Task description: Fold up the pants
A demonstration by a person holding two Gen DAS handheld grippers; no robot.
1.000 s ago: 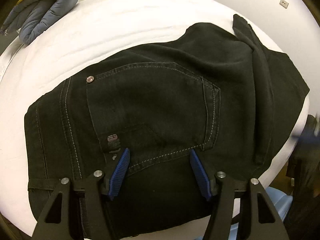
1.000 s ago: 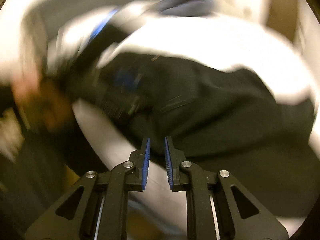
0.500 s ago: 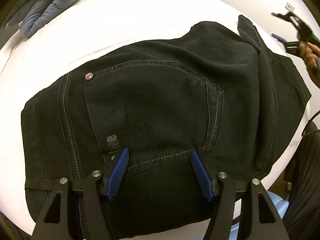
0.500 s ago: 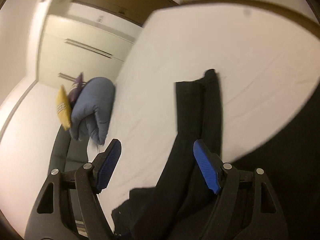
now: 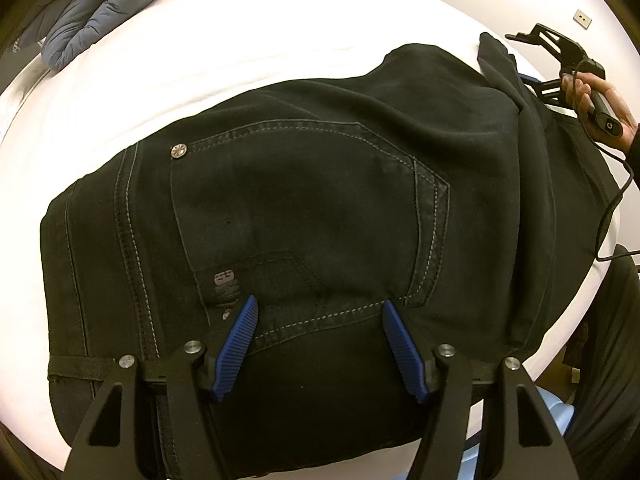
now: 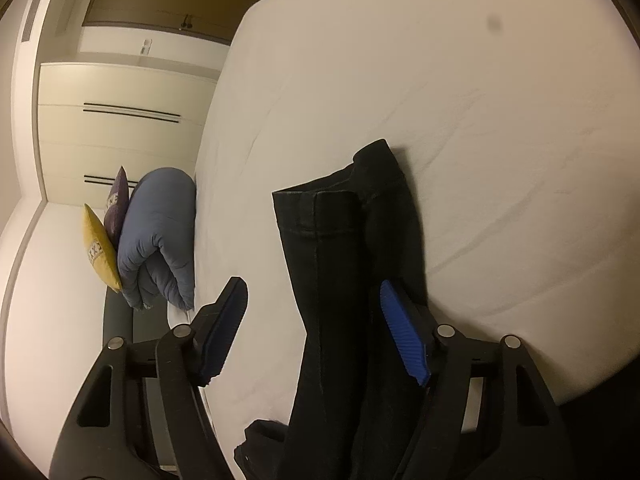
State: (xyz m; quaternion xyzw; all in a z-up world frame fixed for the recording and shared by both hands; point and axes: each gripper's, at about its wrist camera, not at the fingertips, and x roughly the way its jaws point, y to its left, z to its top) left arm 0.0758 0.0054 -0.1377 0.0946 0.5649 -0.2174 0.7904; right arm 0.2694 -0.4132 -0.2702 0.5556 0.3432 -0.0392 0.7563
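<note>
Black jeans (image 5: 312,216) lie folded on the white bed (image 5: 248,40), back pocket up. My left gripper (image 5: 318,344) is open and hovers just over the waist end of the jeans, holding nothing. My right gripper (image 6: 316,332) is open, with the folded leg ends (image 6: 344,240) lying between its blue pads (image 6: 404,340) without being clamped. In the left wrist view the right gripper (image 5: 560,60) shows at the far right edge of the jeans, held by a hand.
A rolled grey-blue duvet (image 5: 92,8) lies at the far left corner of the bed; it also shows in the right wrist view (image 6: 160,240) beside a yellow cushion (image 6: 100,248) and a purple one. White wardrobe doors (image 6: 120,120) stand behind. A cable (image 5: 612,208) hangs off the right side.
The right gripper swung from a blurred, nearly shut pose over the jeans to an open pose at the leg ends. The left gripper has barely moved.
</note>
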